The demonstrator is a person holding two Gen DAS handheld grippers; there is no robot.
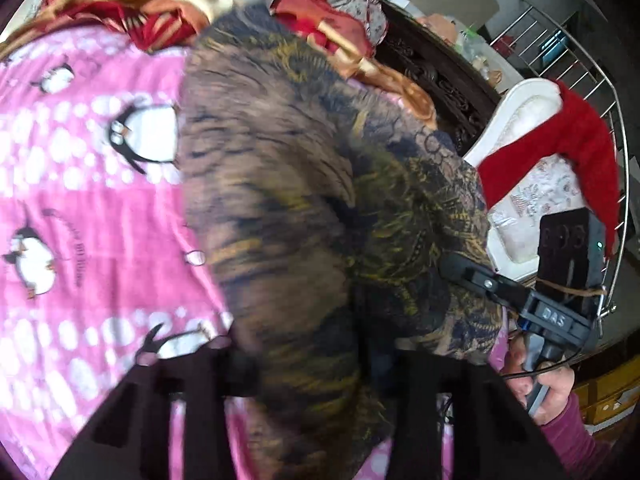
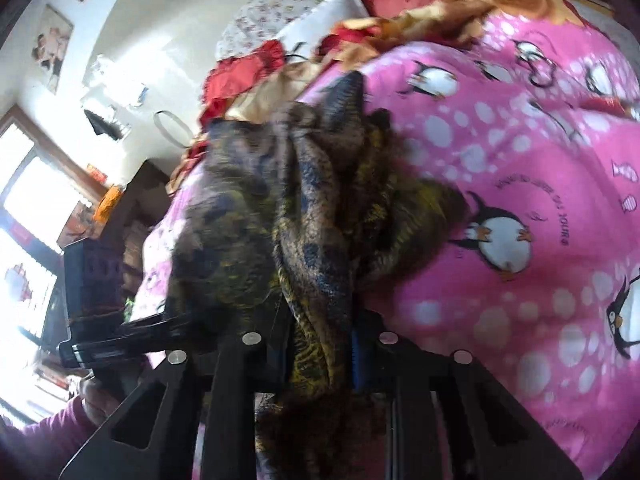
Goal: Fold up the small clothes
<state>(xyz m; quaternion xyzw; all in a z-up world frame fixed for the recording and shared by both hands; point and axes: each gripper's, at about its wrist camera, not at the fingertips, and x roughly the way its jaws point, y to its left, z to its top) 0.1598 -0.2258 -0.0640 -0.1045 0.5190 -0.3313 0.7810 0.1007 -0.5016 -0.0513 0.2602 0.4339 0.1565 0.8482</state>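
A bed under a pink penguin-print blanket [image 1: 100,208], with a dark patterned garment [image 1: 288,184] bunched on it.

The garment is brown and navy with yellow-gold markings, crumpled into thick folds and lifted off the blanket's middle toward the bed's near edge. The left gripper [image 1: 308,364] is closed on a thick fold of it, and the right gripper [image 2: 320,344] is clamped on another bunched fold; the cloth hangs between the two. Beyond it, red and gold bedding [image 1: 132,4] is heaped at the far edge of the bed. A red cloth [image 1: 576,148] hangs over a white chair [image 1: 516,120] beside the bed.
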